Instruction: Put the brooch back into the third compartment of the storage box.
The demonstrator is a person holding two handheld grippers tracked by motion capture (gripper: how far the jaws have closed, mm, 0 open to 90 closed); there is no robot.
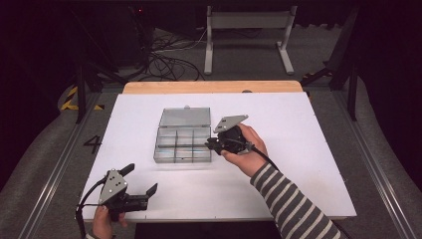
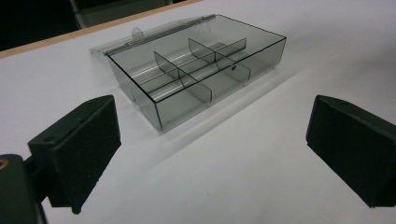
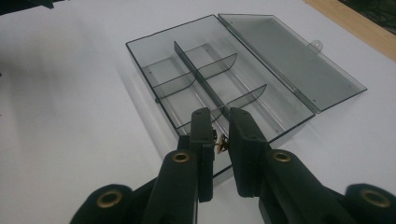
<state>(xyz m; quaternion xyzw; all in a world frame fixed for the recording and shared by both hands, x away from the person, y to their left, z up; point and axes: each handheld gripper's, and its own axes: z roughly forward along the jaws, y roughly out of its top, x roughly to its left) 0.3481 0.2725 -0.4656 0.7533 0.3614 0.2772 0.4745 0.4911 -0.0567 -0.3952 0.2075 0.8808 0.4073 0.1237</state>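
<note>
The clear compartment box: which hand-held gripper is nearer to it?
Right. The right hand-held gripper is at the clear compartment box's right edge; the left hand-held gripper waits nearer the table's front.

Your left gripper (image 2: pixel 212 154) held its two black jaws wide apart above the white table (image 2: pixel 261 177), nothing between them. Beyond them sat a clear smoky compartment box (image 2: pixel 196 70), dividers inside, its lid (image 2: pixel 140 37) folded open behind.

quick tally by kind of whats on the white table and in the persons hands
clear compartment box, lid open: 1
small brownish item pinched in the right gripper, too small to identify: 1
grippers: 2, left gripper and right gripper
total: 4
</note>
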